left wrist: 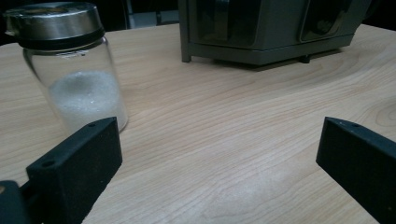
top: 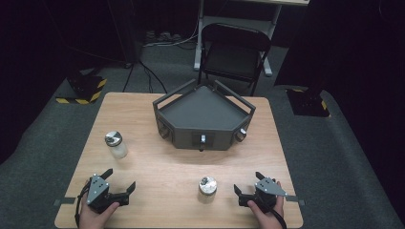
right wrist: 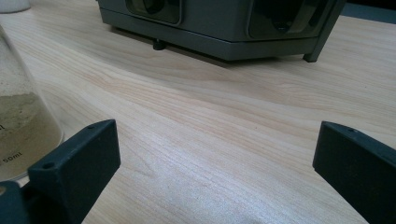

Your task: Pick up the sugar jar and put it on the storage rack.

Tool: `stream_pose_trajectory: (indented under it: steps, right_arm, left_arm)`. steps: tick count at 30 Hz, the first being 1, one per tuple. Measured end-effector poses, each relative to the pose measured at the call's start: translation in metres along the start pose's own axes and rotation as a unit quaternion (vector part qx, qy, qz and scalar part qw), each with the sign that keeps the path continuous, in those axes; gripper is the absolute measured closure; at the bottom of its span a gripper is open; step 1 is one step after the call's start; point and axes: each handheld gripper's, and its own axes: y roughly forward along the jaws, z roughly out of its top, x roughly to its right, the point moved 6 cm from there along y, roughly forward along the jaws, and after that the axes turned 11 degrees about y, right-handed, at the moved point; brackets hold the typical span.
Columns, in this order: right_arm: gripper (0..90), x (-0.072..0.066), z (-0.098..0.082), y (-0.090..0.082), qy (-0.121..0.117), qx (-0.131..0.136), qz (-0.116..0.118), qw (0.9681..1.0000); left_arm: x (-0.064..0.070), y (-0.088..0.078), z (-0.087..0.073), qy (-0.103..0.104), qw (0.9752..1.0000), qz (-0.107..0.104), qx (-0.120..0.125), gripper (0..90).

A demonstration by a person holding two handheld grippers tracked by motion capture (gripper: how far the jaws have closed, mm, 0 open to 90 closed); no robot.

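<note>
While nothing is yet gripped, the scene is laid out as a starting position on the wooden table (top: 157, 167), which is seen whole from the high view. Toward its far edge a dark grey angular tray (top: 203, 114) is set, its walls and short feet being seen close up in both gripper views; it is probably placed centrally so that either side can reach it. What sits behind the small windows in its front wall cannot be made out.

Two glass jars with metal lids are stood upright and well apart. The jar of white grains (top: 116, 144) is placed on the left half, ahead of the left gripper (top: 120, 180), and the jar of brownish powder (top: 207, 188) is placed near the front edge, just to the left of the right gripper (top: 248, 183). Each jar is judged to have been put within easy reach of the gripper nearest it.

Both grippers are held low over the front edge with jaws spread wide and nothing between them, as is confirmed by the bare wood seen between the black jaws in each gripper view. In the right gripper view the brownish jar (right wrist: 21, 116) is cut off at the left edge, so its lid is hidden and its printed marking is only partly legible. In the left gripper view the white jar (left wrist: 70, 65) is partly covered by the near jaw.
</note>
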Motion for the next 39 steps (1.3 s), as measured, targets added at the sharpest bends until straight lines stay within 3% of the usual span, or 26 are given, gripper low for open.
stream_pose_trajectory:
  steps: [9,19,30,33,39]
  right_arm:
    - [0.7,0.002,0.000,0.000,0.002,0.000,0.003,1.0000]
    - [0.7,0.002,0.000,0.001,0.000,-0.001,0.007,1.0000]
    - [0.7,0.002,0.001,0.001,-0.011,-0.003,0.012,0.9999]
    - [0.7,0.001,0.001,0.002,-0.013,-0.005,0.012,0.9998]
    - [0.7,0.002,0.002,0.002,-0.009,-0.005,0.012,0.9999]
  left_arm:
    - [-0.008,-0.004,0.008,-0.007,0.9998,0.013,0.013,0.5]
    - [-0.014,-0.001,0.019,-0.003,0.9996,0.027,0.010,0.5]
    - [-0.025,0.004,0.024,-0.012,0.9985,0.052,0.005,0.5]
    - [-0.029,0.006,0.026,-0.006,0.9985,0.054,0.004,0.5]
    - [-0.039,0.013,0.030,-0.015,0.9980,0.061,0.003,0.5]
